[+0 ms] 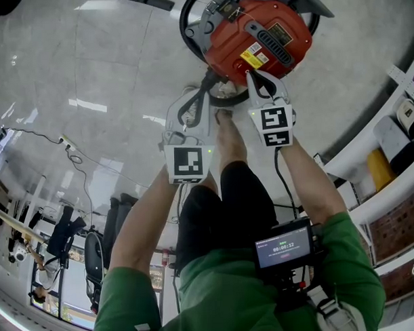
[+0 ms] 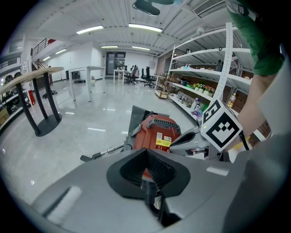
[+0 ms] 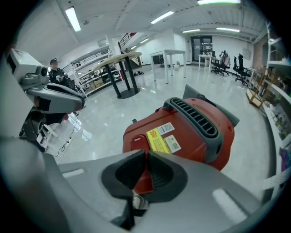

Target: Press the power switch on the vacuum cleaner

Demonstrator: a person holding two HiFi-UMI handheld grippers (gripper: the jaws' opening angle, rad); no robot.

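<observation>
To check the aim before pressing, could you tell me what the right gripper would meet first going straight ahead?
The right gripper, jaws together, would probably meet the vacuum cleaner on its red top, at or just beside the raised red switch left of the yellow label; exact depth is unclear.

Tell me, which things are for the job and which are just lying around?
For the job: vacuum cleaner, power switch, right hand-held gripper.
Just lying about: shelves, round table, floor cable, office chairs.

We record a glossy pale floor [image 1: 88,64]; on it stand the red vacuum cleaner [image 1: 257,37] and a round-based table [image 2: 45,127].
</observation>
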